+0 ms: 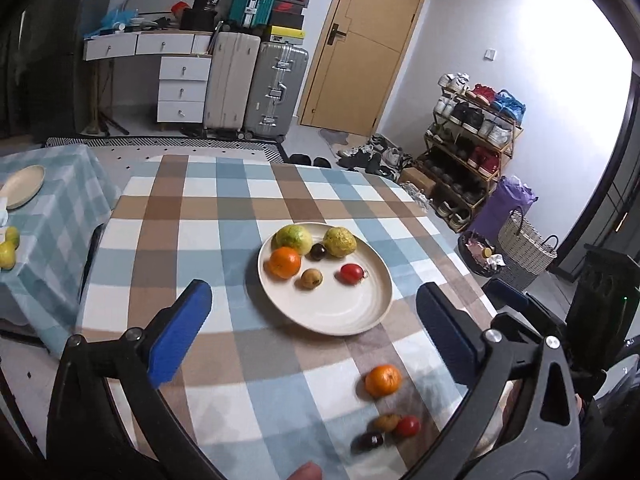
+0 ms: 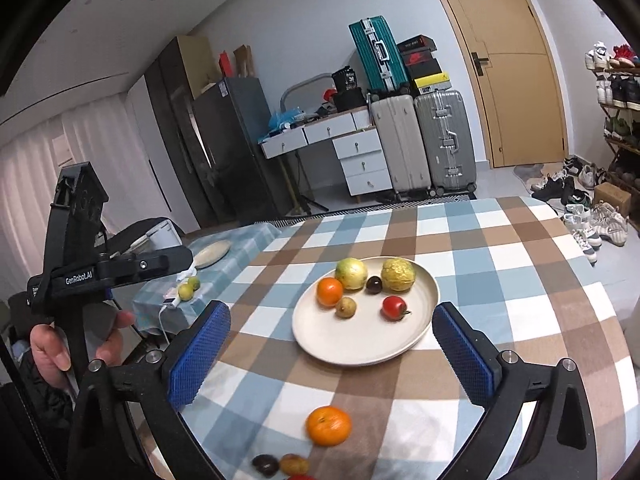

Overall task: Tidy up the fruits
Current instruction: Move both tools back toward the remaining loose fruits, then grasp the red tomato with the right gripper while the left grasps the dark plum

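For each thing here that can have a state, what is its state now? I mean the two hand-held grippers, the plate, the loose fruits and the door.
Left hand-held gripper: open, holds nothing.
Right hand-held gripper: open, holds nothing.
Plate: on the table, holds six fruits, near half bare.
Loose orange: on the tablecloth, outside the plate.
Small loose fruits: on the tablecloth near the table's front edge, outside the plate.
Door: shut.

Both my views are evenly lit indoors; glare whitens the wall point(image 1: 560, 52) at right. Fisheye bends the edges, corners go black, and fruit nearest me blurs.
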